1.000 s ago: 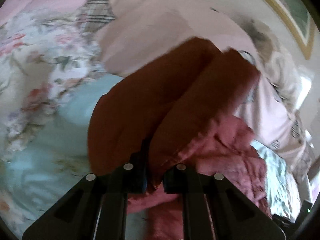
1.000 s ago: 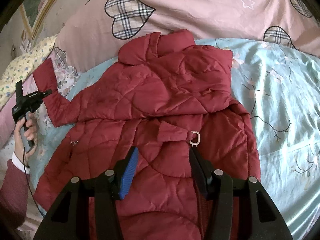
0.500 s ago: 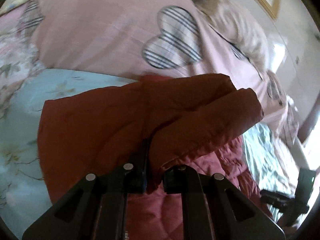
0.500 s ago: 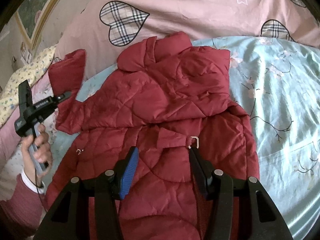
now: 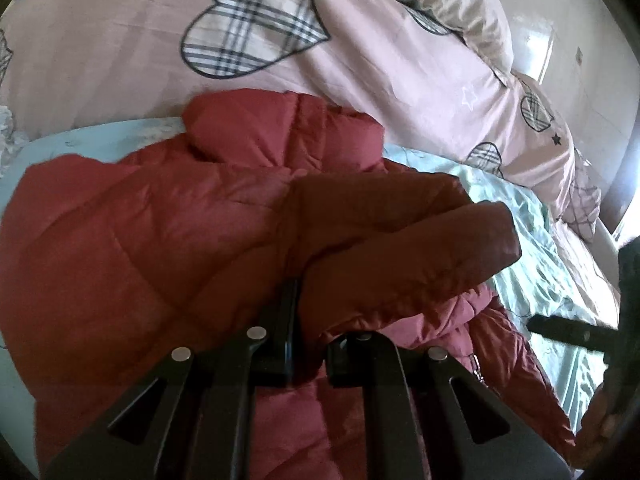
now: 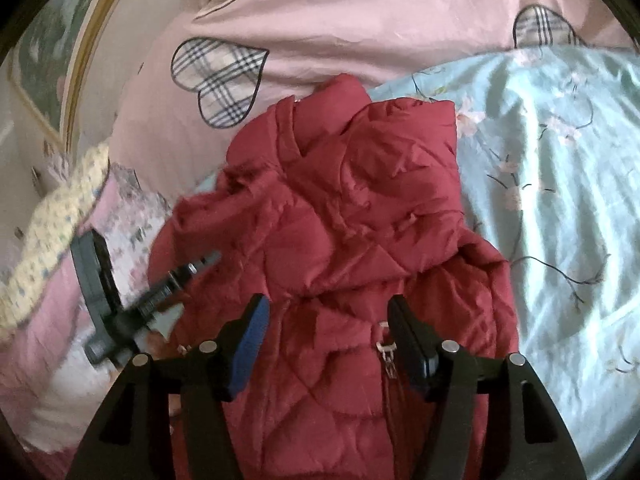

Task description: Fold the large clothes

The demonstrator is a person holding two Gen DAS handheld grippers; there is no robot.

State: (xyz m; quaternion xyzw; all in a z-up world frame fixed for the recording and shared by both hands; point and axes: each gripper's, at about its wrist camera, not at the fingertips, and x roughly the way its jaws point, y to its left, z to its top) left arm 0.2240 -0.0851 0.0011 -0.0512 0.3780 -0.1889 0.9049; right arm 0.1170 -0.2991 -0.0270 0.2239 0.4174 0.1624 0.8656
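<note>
A dark red quilted jacket [image 6: 352, 216] lies on the bed, collar toward the pillows, with its zipper pull [image 6: 386, 346] showing. My left gripper [image 5: 304, 296] is shut on a sleeve [image 5: 420, 248] of it and holds the sleeve over the jacket's body [image 5: 132, 248]. In the right wrist view the left gripper [image 6: 206, 260] comes in from the left at the jacket's edge. My right gripper [image 6: 328, 320] hovers over the jacket's middle. Its jaws are opening, with fabric below them and no pad pressing on it.
A pink duvet [image 6: 340, 28] with plaid hearts lies behind the jacket. A light blue floral sheet [image 6: 560, 200] spreads to the right. At the left are yellow and pink floral bedding [image 6: 52, 220] and a framed picture [image 6: 44, 64] on the wall.
The left gripper has carried the sleeve from the left of the jacket in over its body. The right gripper has moved closer to the collar, and its jaws stand wider.
</note>
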